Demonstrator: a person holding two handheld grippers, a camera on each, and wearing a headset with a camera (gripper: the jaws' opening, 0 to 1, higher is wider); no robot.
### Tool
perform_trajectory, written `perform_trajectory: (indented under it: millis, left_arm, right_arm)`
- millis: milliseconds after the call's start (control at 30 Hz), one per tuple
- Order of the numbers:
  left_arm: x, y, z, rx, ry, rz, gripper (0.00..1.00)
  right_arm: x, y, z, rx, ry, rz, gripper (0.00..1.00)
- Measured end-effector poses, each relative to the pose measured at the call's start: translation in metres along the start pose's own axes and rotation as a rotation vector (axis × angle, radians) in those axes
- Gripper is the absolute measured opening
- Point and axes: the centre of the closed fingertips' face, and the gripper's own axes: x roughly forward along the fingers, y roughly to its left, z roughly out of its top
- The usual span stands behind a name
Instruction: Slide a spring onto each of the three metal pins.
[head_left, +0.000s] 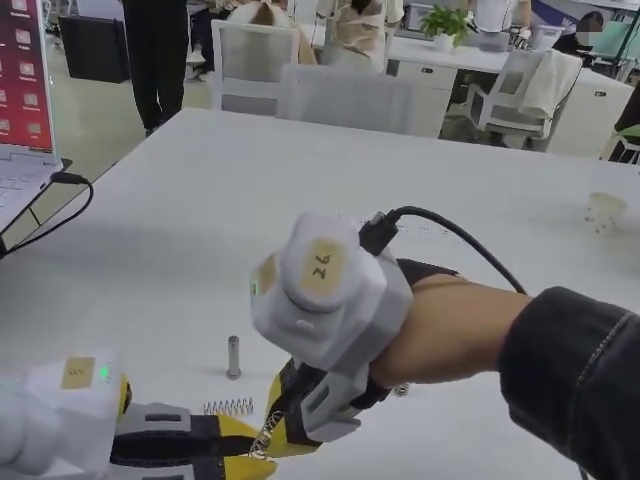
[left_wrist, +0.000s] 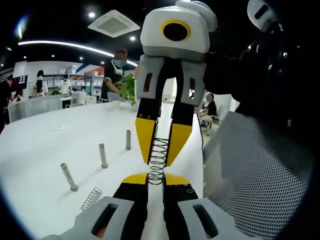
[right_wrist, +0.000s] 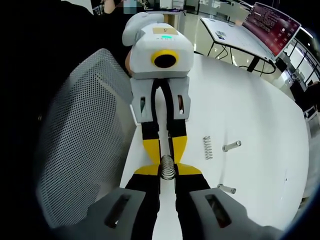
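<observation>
The right hand-held gripper (right_wrist: 168, 172) is closest, big and white, with a tan sticker (head_left: 322, 266) that says "26". A hand (head_left: 440, 335) in a dark sleeve holds it. Its yellow-tipped jaws are squeezed on one end of a spring (left_wrist: 157, 159). The left hand-held gripper (left_wrist: 156, 180) faces it and pinches the other end.

The spring is thin, shiny wire in a short coil. It is held in the air just over the near edge of the white surface (head_left: 300, 170). A loose spring (head_left: 228, 406) lies flat near that edge, beside three upright grey metal pins (left_wrist: 102, 155). The far pin looks ribbed, but it is too small to tell why.

In the head view the right hand-held gripper's body covers some of the pins. The left one's label (head_left: 77, 372) is too blurry to read. A laptop (head_left: 25, 90) sits at the left edge, cut off, and its words are too small to read.
</observation>
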Motion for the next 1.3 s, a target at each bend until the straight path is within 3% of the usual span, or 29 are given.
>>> perform_trajectory:
  millis: [567,767,1300]
  left_arm:
    - [0.004,0.001,-0.001,0.009,0.009,-0.002,0.03]
    - [0.003,0.002,-0.003,0.000,0.016,0.004,0.12]
    - [-0.009,0.015,-0.008,-0.027,-0.001,0.075,0.31]
  right_arm:
    - [0.001,0.000,-0.001,-0.018,0.016,-0.010,0.08]
    - [-0.003,-0.005,-0.003,-0.013,0.017,-0.024,0.08]
    - [-0.029,-0.028,-0.030,0.042,0.054,-0.080,0.08]
